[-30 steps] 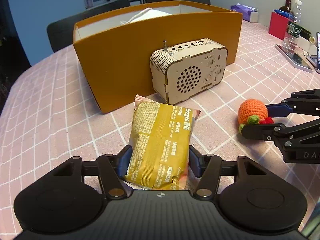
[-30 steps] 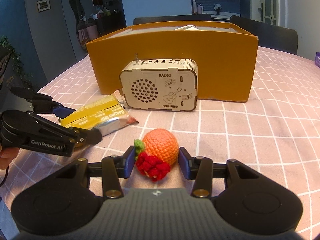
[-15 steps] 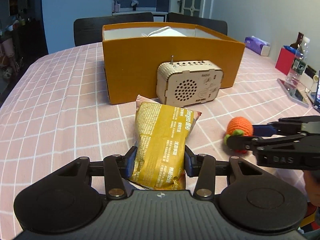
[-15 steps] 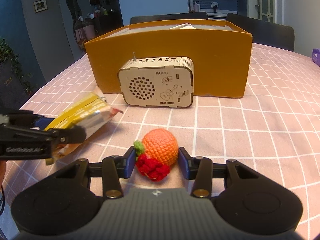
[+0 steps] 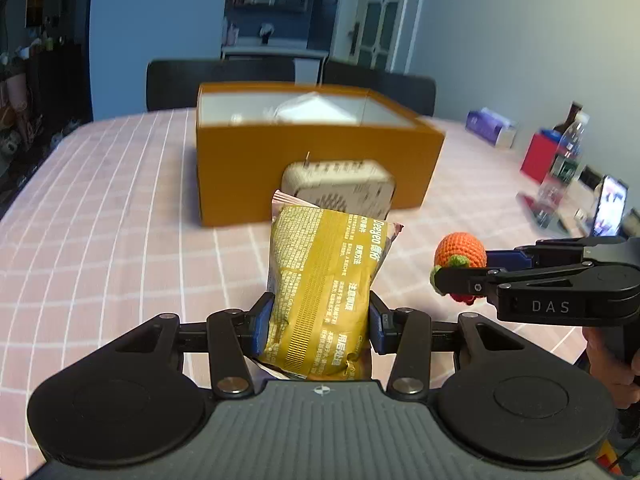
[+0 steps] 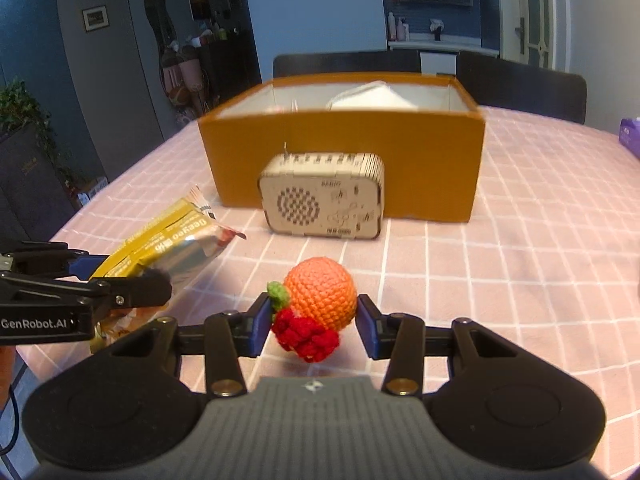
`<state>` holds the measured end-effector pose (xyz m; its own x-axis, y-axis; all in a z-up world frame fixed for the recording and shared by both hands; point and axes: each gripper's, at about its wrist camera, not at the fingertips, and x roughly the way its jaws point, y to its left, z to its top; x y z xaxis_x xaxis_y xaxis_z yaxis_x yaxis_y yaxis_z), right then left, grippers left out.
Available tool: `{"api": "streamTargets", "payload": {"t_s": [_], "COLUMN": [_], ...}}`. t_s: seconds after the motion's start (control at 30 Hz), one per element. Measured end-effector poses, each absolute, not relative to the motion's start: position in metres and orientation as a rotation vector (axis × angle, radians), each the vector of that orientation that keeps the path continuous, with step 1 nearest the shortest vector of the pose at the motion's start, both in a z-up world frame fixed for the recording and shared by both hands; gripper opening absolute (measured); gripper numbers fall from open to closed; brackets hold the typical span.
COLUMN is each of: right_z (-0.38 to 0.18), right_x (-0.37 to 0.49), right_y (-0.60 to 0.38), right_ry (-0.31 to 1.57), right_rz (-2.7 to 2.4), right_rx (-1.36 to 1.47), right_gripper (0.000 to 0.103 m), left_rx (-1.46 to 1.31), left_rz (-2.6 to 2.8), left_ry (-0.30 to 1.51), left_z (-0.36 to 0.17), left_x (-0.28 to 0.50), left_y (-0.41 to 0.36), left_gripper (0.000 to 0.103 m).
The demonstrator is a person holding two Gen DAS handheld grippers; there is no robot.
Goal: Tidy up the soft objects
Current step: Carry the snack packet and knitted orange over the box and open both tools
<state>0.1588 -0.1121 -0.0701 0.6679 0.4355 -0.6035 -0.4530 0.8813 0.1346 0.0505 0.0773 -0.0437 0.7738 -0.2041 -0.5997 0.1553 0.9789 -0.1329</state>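
My left gripper is shut on a yellow snack packet and holds it above the table. The packet also shows in the right wrist view. My right gripper is shut on an orange crocheted fruit with a red and green tuft, also lifted off the table. The fruit shows in the left wrist view. An open orange box stands ahead of both grippers, with a white soft thing inside.
A wooden toy radio stands against the box's front wall. The pink checked tablecloth covers the table. A water bottle, a red box, a phone and a tissue pack are at the right. Dark chairs stand behind.
Both grippers have risen off the table with their objects and pulled back, so the box's inside now shows from above.
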Motion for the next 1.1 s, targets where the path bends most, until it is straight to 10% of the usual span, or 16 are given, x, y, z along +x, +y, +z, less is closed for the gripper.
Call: {"api": "streamTargets", "payload": {"t_s": [0.63, 1.1], "right_z": [0.055, 0.022], "right_x": [0.231, 0.376], "right_y": [-0.139, -0.100], "right_ry": [0.680, 0.811], "right_rz": [0.573, 0.521], "right_rx": [-0.127, -0.276], "right_gripper": [0.045, 0.045], "left_rx": [-0.053, -0.062], "left_rz": [-0.269, -0.218], "left_ry": [0.616, 0.769], "left_z": [0.072, 0.071], "left_x": [0.118, 0.254], "left_y": [0.097, 0.093], "left_gripper": [0.053, 0.053]}}
